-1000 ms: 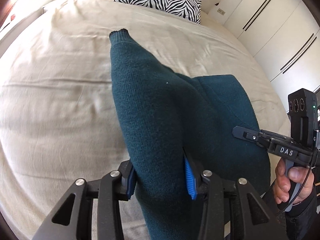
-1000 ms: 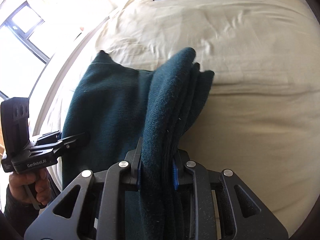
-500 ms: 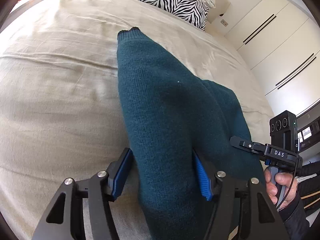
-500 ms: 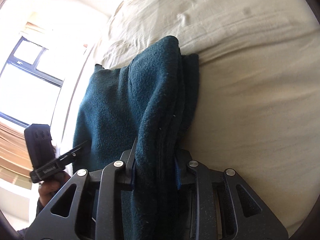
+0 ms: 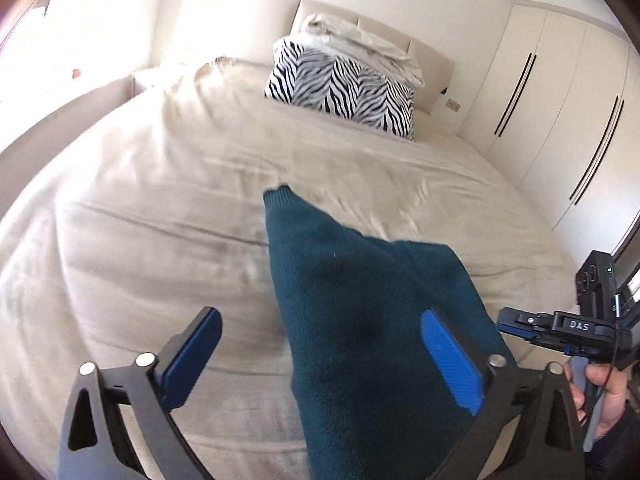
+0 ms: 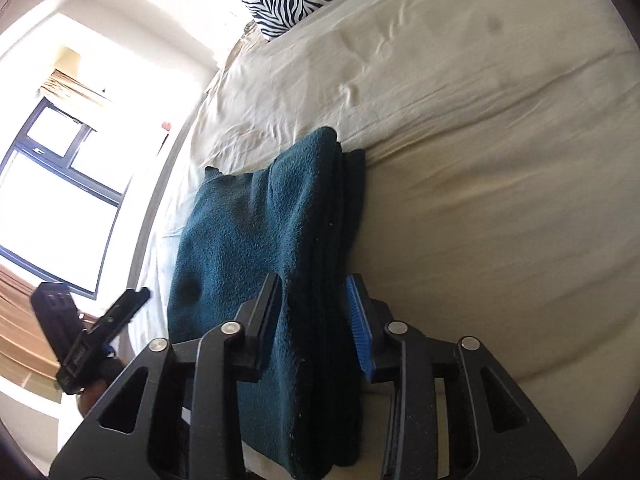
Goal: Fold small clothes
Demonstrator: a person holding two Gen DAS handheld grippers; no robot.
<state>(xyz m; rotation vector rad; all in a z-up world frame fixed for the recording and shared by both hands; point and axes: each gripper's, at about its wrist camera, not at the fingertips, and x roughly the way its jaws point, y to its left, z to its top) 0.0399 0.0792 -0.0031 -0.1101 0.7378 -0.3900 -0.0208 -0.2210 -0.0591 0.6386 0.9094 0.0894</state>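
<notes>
A dark teal knit sweater (image 5: pixel 360 320) lies folded on the beige bed (image 5: pixel 160 220) near its front edge. In the left wrist view my left gripper (image 5: pixel 320 356) is open wide; the sweater passes between its blue pads, touching only the right pad (image 5: pixel 448 364). In the right wrist view my right gripper (image 6: pixel 316 316) straddles the sweater's (image 6: pixel 256 240) thick folded edge, jaws slightly parted around it. The right gripper also shows in the left wrist view (image 5: pixel 560 326), and the left gripper in the right wrist view (image 6: pixel 124 308).
A zebra-print pillow (image 5: pixel 344 88) and white bedding (image 5: pixel 360 44) sit at the headboard. White wardrobes (image 5: pixel 560 120) stand right of the bed. A window (image 6: pixel 60 200) is on the left side.
My left gripper has opened wide, let go of the sweater and tilted up. My right gripper's jaws have loosened around the folded edge. The sweater has settled onto the bed.
</notes>
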